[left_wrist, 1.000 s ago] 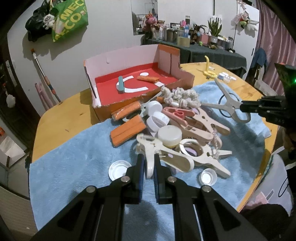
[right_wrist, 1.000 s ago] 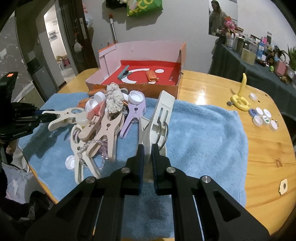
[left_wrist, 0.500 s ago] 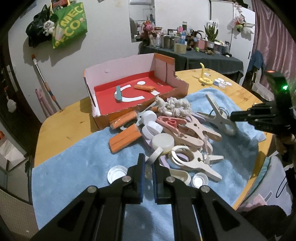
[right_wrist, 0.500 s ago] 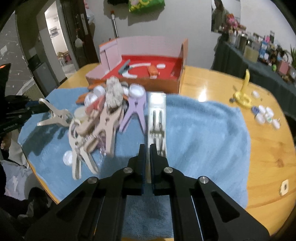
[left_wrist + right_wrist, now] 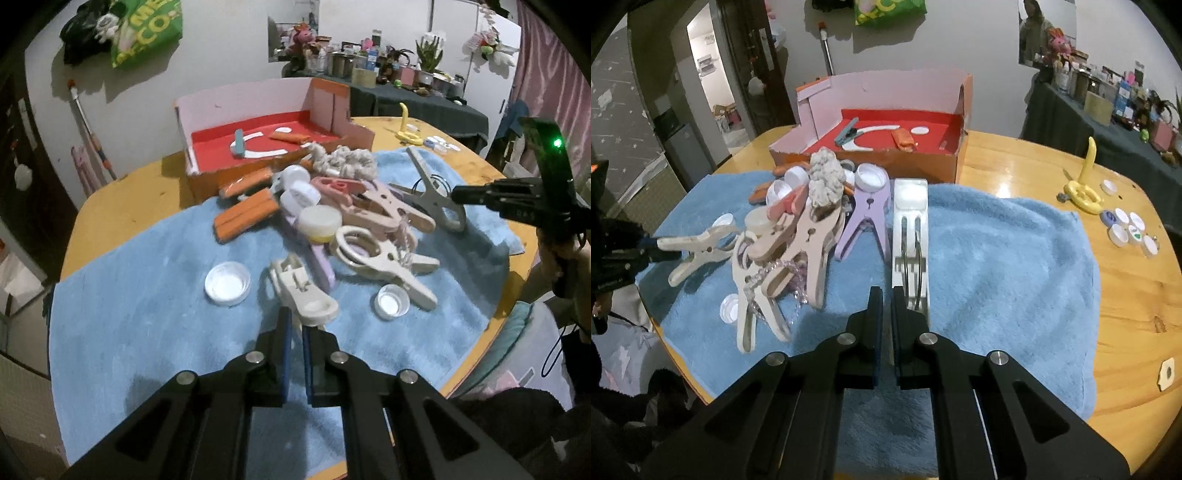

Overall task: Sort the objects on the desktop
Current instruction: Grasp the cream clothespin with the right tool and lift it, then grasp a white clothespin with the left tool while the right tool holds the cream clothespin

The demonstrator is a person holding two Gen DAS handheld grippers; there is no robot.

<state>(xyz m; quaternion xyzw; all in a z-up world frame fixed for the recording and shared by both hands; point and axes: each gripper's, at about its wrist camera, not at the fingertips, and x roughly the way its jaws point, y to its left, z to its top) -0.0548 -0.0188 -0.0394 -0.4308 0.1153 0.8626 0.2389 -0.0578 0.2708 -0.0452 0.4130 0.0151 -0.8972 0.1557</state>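
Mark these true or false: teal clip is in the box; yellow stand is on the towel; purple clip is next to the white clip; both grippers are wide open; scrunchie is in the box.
1. The teal clip lies inside the box. True.
2. The yellow stand is on the towel. False: it stands on the bare table, past the towel's edge.
3. The purple clip lies beside the white clip. True.
4. Both grippers are wide open. False: the left gripper looks shut on the cream clip, and the right gripper looks shut on the white clip.
5. The scrunchie is in the box. False: it sits on the pile in front of the box.
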